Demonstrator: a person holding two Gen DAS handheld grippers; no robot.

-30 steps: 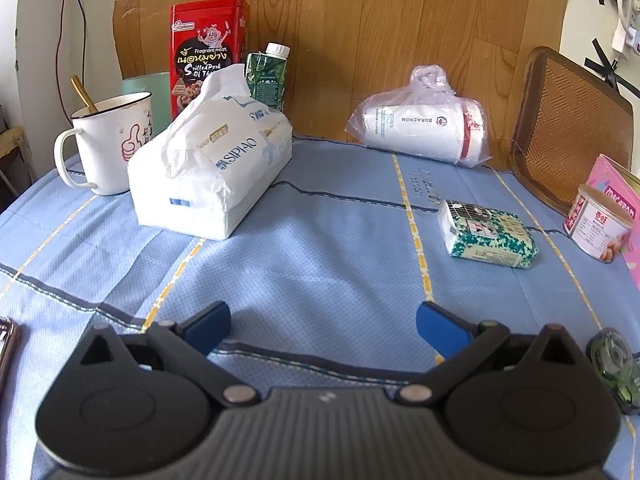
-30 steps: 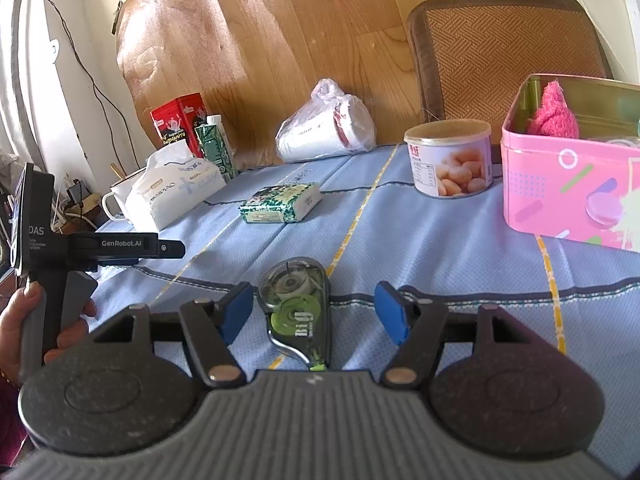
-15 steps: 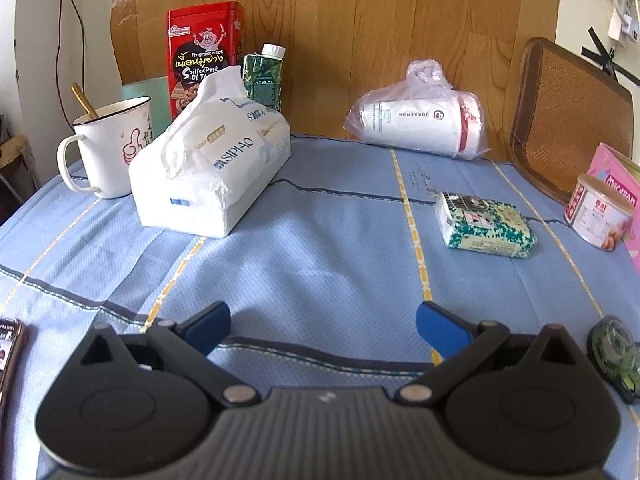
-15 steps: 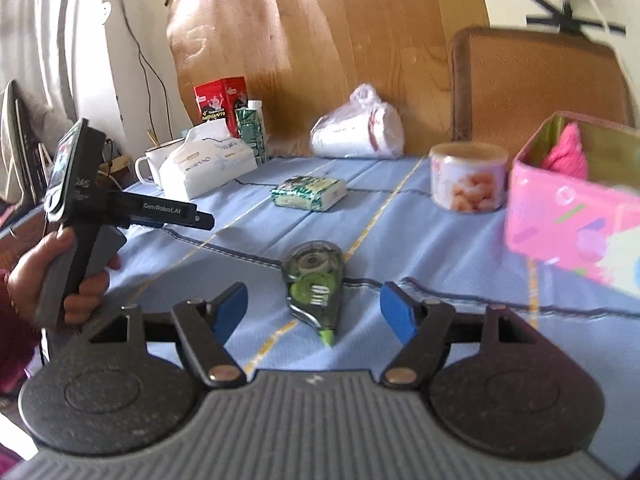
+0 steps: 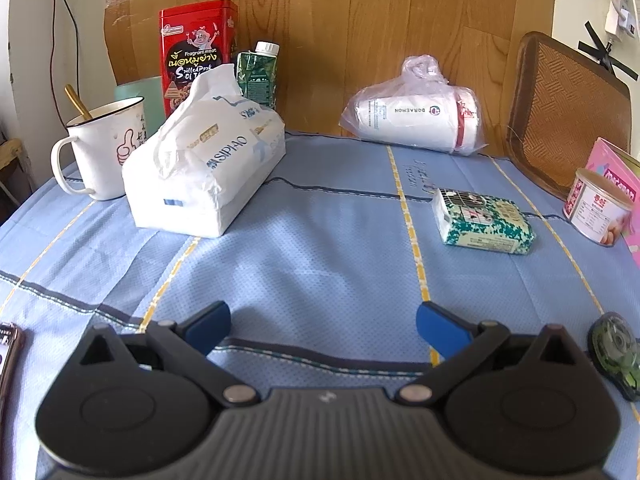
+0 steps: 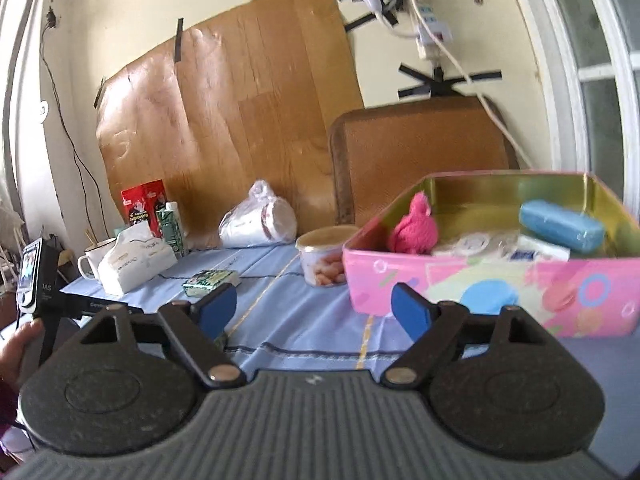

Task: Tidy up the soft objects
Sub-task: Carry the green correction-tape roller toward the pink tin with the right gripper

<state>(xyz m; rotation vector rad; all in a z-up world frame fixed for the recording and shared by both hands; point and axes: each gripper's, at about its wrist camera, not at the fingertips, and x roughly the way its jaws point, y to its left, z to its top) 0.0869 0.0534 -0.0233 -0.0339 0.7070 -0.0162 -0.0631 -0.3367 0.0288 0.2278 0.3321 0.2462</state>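
The right tool (image 6: pixel 314 306) is hanging above the blue checked cloth of the worktop (image 6: pixel 280 328), its blue-padded jaws having just been opening and now standing wide with nothing between them; the left tool (image 5: pixel 322 322) is likewise gaping wide and empty, low over the same cloth. From the left tool outward, the nearest soft candidate is sitting ahead and to the right: the small green-and-white patterned pocket tissue pack (image 5: pixel 486 222), lying flat, well apart from the jaws. It is probably going to handle as light and squashy in a slick plastic wrap, so a grip across its short width, near the middle, is looking safest against slipping or crumpling. Farther off to the left the large white plastic-wrapped tissue pack (image 5: pixel 208 168) is resting beside the white enamel mug (image 5: pixel 106 148); it is likely too broad for the jaws along its length, so its narrower side or the loose top fold is offering the better hold. From the right tool outward, the pink open-topped tin box (image 6: pixel 492 276) is standing just ahead and to the right, already holding a fuzzy pink knitted item (image 6: pixel 414 232) and a blue soft roll (image 6: pixel 562 226), and is probably serving as the destination. The small pack is lying ahead to the left in that view.
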